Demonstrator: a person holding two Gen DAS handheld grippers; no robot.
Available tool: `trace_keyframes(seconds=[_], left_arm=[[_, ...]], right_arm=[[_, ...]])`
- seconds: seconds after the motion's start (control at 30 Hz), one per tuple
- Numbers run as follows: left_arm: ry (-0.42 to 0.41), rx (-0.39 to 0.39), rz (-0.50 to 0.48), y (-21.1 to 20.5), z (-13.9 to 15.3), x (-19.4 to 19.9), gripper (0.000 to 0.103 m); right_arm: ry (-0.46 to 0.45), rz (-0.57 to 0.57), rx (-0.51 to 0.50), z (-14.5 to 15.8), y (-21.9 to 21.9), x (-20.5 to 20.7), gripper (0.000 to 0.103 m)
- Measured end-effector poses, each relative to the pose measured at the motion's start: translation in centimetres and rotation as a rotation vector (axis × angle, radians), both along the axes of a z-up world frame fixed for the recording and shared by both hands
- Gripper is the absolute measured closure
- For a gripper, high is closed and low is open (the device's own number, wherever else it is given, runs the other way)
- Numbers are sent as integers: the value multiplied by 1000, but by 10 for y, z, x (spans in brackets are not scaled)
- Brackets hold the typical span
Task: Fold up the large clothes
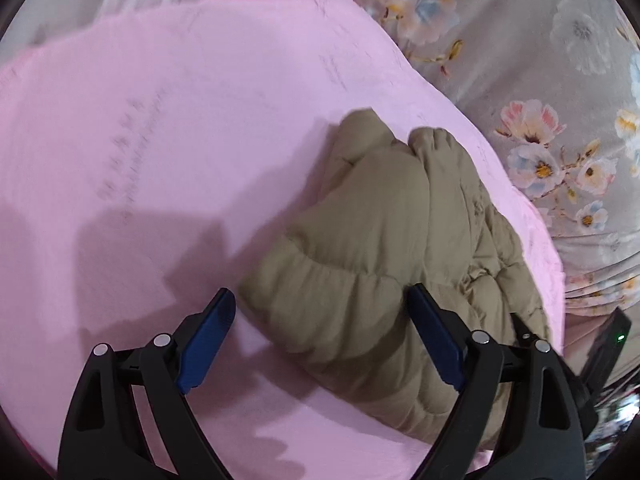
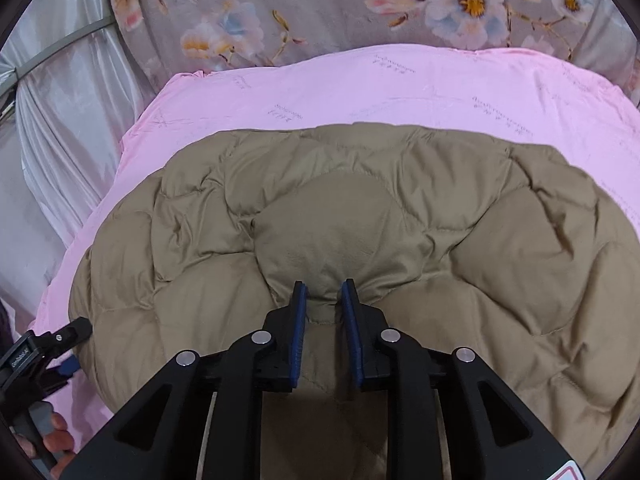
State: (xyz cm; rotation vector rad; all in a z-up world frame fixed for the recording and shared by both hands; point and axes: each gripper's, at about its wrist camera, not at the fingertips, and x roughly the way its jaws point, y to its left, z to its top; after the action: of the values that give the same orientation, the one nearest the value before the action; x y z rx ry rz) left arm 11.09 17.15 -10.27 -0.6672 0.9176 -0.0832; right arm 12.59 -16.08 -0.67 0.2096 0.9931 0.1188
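A tan quilted puffer jacket (image 2: 360,216) lies spread on a pink sheet (image 2: 400,80). My right gripper (image 2: 324,292) is shut on a pinch of the jacket's fabric at its near edge. In the left wrist view the jacket (image 1: 392,240) is bunched at the sheet's right side. My left gripper (image 1: 320,304) is open, its blue pads apart, above the jacket's near left edge and holding nothing. The left gripper also shows in the right wrist view (image 2: 60,356) at the jacket's left edge.
A grey floral bedcover (image 2: 320,8) lies beyond the pink sheet (image 1: 160,120) and also to its right in the left wrist view (image 1: 540,80). A pale satin curtain (image 2: 60,140) hangs at the left. A dark device with a green light (image 1: 612,340) sits at the right.
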Motion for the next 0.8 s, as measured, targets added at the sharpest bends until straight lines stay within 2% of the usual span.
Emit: trace_keyframes(seconds=[0.03, 0.2, 0.3, 0.37, 0.43, 0.47, 0.5, 0.53, 0.67, 0.8], left_arm=[[6, -7, 4, -3, -2, 3, 12], [-3, -19, -6, -24, -1, 19, 9], [-4, -7, -23, -38, 3, 27, 11], [-13, -1, -22, -44, 12, 28, 25], [-35, 24, -28, -46, 24, 27, 53], [-54, 30, -35, -47, 32, 25, 58], [-79, 29, -49, -48, 41, 23, 70], [-109, 32, -69, -50, 51, 20, 76], [-257, 81, -155, -76, 103, 3, 83], [-357, 109, -238, -111, 141, -8, 86]], right_arm=[[3, 1, 10, -2, -1, -1, 82], [10, 2, 57, -8, -5, -1, 83], [-2, 5, 63, -11, -6, -3, 83], [-13, 10, 66, -13, -7, -3, 83], [-19, 5, 79, -15, -9, -3, 83], [-19, 3, 85, -15, -11, -3, 83], [-19, 2, 91, -15, -11, -3, 83], [-19, 1, 94, -16, -12, -3, 83], [-21, 0, 104, -17, -13, -1, 83], [18, -14, 104, -3, -18, -7, 83]])
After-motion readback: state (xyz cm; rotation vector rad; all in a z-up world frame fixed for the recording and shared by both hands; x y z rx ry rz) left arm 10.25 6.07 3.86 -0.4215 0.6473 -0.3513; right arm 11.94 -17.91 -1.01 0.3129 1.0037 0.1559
